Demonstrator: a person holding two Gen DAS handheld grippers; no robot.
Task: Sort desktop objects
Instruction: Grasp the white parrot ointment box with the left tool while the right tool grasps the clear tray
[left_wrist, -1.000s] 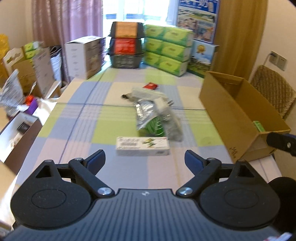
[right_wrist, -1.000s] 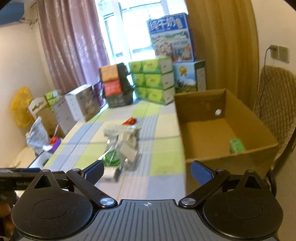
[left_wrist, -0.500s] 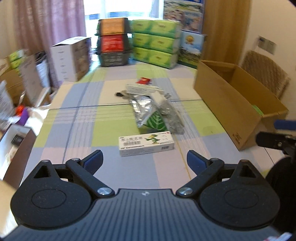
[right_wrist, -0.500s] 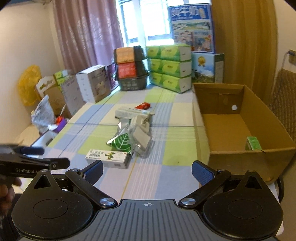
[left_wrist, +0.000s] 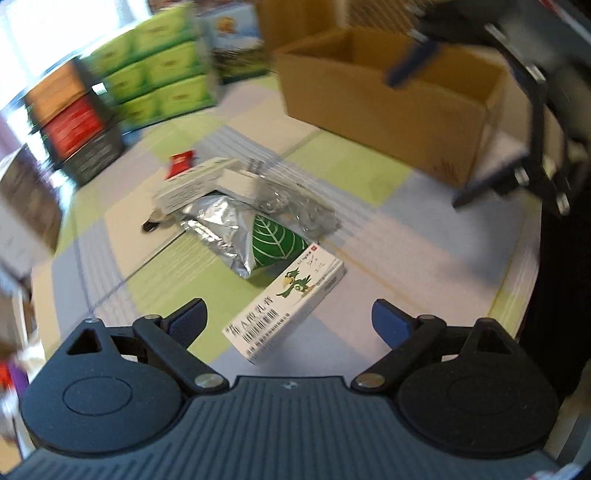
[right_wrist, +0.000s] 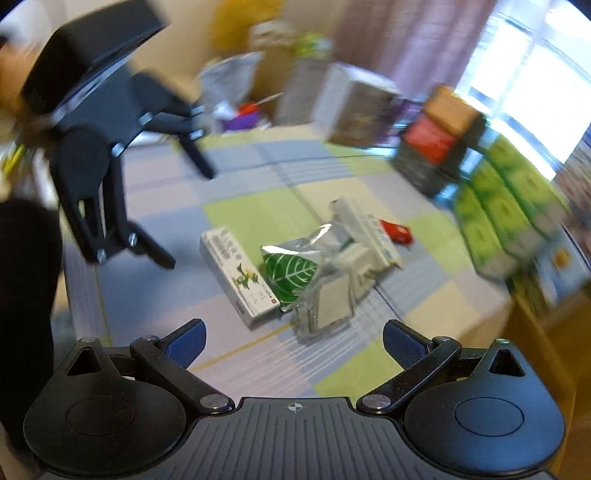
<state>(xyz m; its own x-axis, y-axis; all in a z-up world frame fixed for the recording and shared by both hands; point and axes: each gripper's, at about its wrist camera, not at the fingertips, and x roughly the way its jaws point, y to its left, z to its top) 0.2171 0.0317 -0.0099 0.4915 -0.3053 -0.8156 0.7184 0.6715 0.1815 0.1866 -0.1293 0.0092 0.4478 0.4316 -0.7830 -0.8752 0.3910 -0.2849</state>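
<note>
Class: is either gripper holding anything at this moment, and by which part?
Nothing is held. The left gripper and right gripper are both open and empty above the table.

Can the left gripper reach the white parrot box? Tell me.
Probably yes. The left gripper is open, with the white parrot box lying flat just ahead between its fingers, its top clear. Only its far end touches the foil leaf packet.

Motion blur smears most of the right wrist view: the stacked green boxes (right_wrist: 506, 218) on the right, the cartons far behind, and the left gripper (right_wrist: 170, 218) at the left, whose fingertips cannot be made out sharply. In the left wrist view the right gripper (left_wrist: 436, 129) at the far right is blurred and cut off by the picture's edge. The silver leaf pouch (left_wrist: 255, 236) hides part of the white box (left_wrist: 192, 184) behind it, and the small print on the near parrot carton (left_wrist: 288, 302) is too small to read.
</note>
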